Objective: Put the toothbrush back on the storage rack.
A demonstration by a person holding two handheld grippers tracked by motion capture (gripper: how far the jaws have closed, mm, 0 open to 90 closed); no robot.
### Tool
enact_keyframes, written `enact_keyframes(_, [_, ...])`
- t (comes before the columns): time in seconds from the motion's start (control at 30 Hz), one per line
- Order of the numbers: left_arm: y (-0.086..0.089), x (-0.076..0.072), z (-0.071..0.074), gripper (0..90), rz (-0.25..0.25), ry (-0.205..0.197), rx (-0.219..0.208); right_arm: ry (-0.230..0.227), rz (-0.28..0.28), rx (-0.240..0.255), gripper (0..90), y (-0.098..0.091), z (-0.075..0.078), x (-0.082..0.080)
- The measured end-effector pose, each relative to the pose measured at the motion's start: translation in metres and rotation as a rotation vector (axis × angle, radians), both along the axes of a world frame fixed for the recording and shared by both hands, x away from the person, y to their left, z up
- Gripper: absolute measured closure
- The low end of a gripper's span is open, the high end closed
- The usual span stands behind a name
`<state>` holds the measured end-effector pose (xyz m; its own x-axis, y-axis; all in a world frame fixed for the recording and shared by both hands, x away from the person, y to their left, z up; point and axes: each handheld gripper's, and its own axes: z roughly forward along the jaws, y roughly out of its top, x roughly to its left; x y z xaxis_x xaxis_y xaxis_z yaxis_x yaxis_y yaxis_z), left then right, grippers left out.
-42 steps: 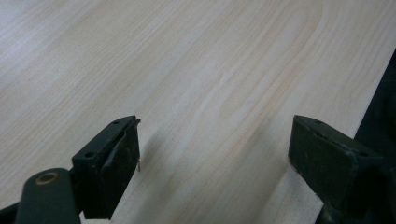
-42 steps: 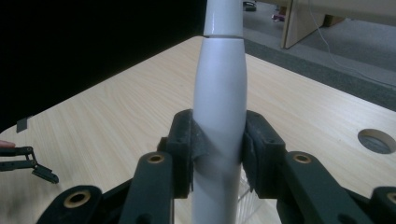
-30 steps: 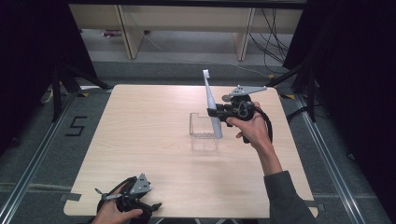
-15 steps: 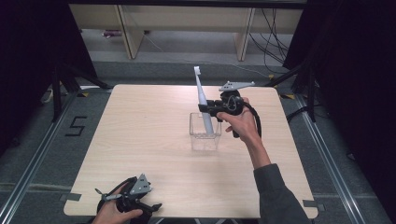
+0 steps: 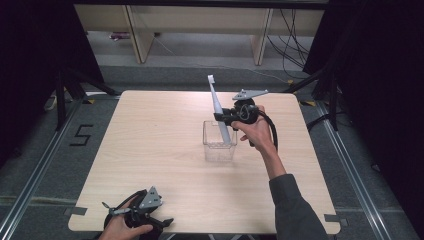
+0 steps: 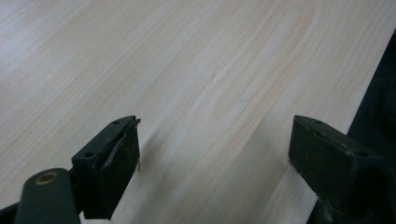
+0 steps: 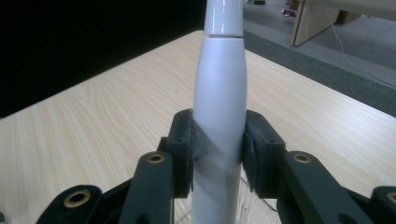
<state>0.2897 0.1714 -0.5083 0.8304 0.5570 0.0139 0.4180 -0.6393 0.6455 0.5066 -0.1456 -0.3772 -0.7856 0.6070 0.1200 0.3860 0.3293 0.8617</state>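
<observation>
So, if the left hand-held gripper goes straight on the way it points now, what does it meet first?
Probably nothing soon: the left hand-held gripper stands open over the bare table, and its path along the wood looks free, though depth is unclear.

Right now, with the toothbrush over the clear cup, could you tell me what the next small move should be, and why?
Probably lower it a little further: the right gripper clamps the white electric toothbrush tilted, its lower end apparently just inside the clear cup, so releasing now might tip it.

The toothbrush (image 7: 219,107) looked like smooth, glossy white plastic. The box (image 5: 219,141) was clear plastic. The table (image 5: 150,150) showed pale, matt wood grain; the gripper pads (image 6: 122,161) looked matt black.
</observation>
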Motion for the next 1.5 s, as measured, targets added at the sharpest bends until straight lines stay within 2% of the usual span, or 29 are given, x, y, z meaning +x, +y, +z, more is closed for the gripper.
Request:
enact_keyframes(0.07, [0.000, 0.000, 0.000, 15.8, -0.004, 0.000, 0.003, 0.006, -0.002, 0.003, 66.6, 0.001, -0.001, 0.000])
enact_keyframes(0.2, [0.000, 0.000, 0.000, 15.8, -0.003, 0.000, 0.003, -0.015, 0.001, -0.042, 66.6, 0.004, -0.007, 0.001])
enact_keyframes(0.23, [0.000, 0.000, 0.000, 15.8, -0.002, 0.001, 0.002, 0.014, -0.003, -0.032, 66.6, 0.005, -0.009, 0.000])
enact_keyframes(0.3, [0.000, 0.000, 0.000, 15.8, -0.001, 0.000, 0.002, 0.002, 0.002, -0.056, 66.6, 0.005, -0.013, 0.002])
enact_keyframes(0.33, [0.000, 0.000, 0.000, 15.8, 0.000, 0.000, 0.001, 0.009, -0.009, -0.051, 66.6, 0.006, -0.015, 0.001])
enact_keyframes(0.37, [0.000, 0.000, 0.000, 15.8, 0.000, 0.001, 0.000, -0.004, 0.000, -0.071, 66.6, 0.005, -0.016, 0.003])
enact_keyframes(0.5, [0.000, 0.000, 0.000, 15.8, 0.000, 0.000, 0.000, 0.031, -0.006, -0.089, 66.6, 0.009, -0.021, 0.001])
enact_keyframes(0.53, [0.000, 0.001, 0.001, 15.8, -0.007, 0.008, 0.004, -0.001, 0.005, -0.096, 66.6, 0.009, -0.022, 0.004])
enact_keyframes(0.6, [0.000, 0.000, 0.001, 15.8, -0.006, 0.008, 0.004, 0.011, -0.003, -0.114, 66.6, 0.010, -0.023, 0.003])
enact_keyframes(0.67, [0.000, 0.000, 0.000, 15.8, 0.000, 0.003, -0.001, -0.004, 0.006, -0.129, 66.6, 0.011, -0.024, 0.003])
enact_keyframes(0.7, [0.000, -0.001, 0.001, 15.8, 0.003, -0.002, -0.003, 0.023, 0.006, -0.108, 66.6, 0.013, -0.026, 0.002])
enact_keyframes(0.73, [0.000, 0.000, 0.001, 15.8, -0.005, 0.006, 0.003, -0.004, 0.017, -0.136, 66.6, 0.012, -0.026, 0.003])
enact_keyframes(0.8, [0.000, 0.000, 0.001, 15.8, -0.007, 0.007, 0.005, 0.018, 0.016, -0.140, 66.6, 0.015, -0.029, 0.002])
enact_keyframes(0.83, [0.000, 0.000, 0.001, 15.8, -0.007, 0.006, 0.005, -0.005, 0.023, -0.159, 66.6, 0.014, -0.030, 0.003])
enact_keyframes(0.9, [0.000, 0.000, 0.001, 15.8, 0.000, -0.002, 0.001, 0.033, 0.006, -0.163, 66.6, 0.015, -0.033, 0.001])
enact_keyframes(0.93, [0.000, 0.000, 0.001, 15.8, -0.005, -0.001, 0.005, 0.005, 0.031, -0.179, 66.6, 0.015, -0.034, 0.004])
enact_keyframes(0.97, [0.000, 0.000, 0.001, 15.8, -0.004, -0.002, 0.004, 0.009, 0.016, -0.170, 66.6, 0.016, -0.036, 0.003])
enact_keyframes(1.0, [0.000, 0.000, 0.001, 15.8, -0.003, -0.002, 0.004, 0.034, 0.020, -0.181, 66.6, 0.016, -0.036, 0.002])
enact_keyframes(1.03, [0.000, 0.000, 0.001, 15.8, -0.006, 0.002, 0.003, 0.018, 0.034, -0.191, 66.6, 0.016, -0.037, 0.003])
enact_keyframes(1.07, [0.000, 0.000, 0.001, 15.8, 0.000, -0.002, 0.002, 0.027, 0.023, -0.203, 66.6, 0.017, -0.038, 0.002])
enact_keyframes(1.1, [0.000, 0.000, 0.001, 15.8, -0.003, -0.002, 0.004, 0.010, 0.024, -0.202, 66.6, 0.018, -0.040, 0.003])
enact_keyframes(1.13, [0.000, 0.000, 0.001, 15.8, -0.004, -0.002, 0.005, 0.033, 0.019, -0.217, 66.6, 0.018, -0.039, 0.002])
enact_keyframes(1.17, [0.000, 0.000, 0.000, 15.8, -0.003, -0.001, 0.004, 0.012, 0.017, -0.215, 66.6, 0.019, -0.041, 0.002])
enact_keyframes(1.23, [0.000, 0.000, 0.000, 15.8, -0.004, 0.000, 0.005, 0.027, 0.035, -0.228, 66.6, 0.019, -0.041, 0.003])
enact_keyframes(1.27, [0.000, 0.000, 0.000, 15.8, -0.004, -0.001, 0.005, 0.044, 0.015, -0.227, 66.6, 0.021, -0.042, 0.002])
enact_keyframes(1.3, [0.000, -0.001, 0.001, 15.8, -0.002, 0.002, 0.009, 0.029, 0.020, -0.229, 66.6, 0.021, -0.044, 0.003])
enact_keyframes(1.37, [0.000, 0.000, 0.001, 15.8, -0.009, 0.003, 0.007, 0.031, 0.033, -0.240, 66.6, 0.022, -0.044, 0.003])
enact_keyframes(1.47, [0.000, 0.000, 0.000, 15.8, -0.007, 0.003, 0.005, 0.060, 0.017, -0.256, 66.6, 0.025, -0.046, 0.003])
enact_keyframes(1.5, [0.000, 0.000, 0.000, 15.8, -0.007, 0.003, 0.005, 0.056, 0.012, -0.250, 66.5, 0.026, -0.048, 0.004])
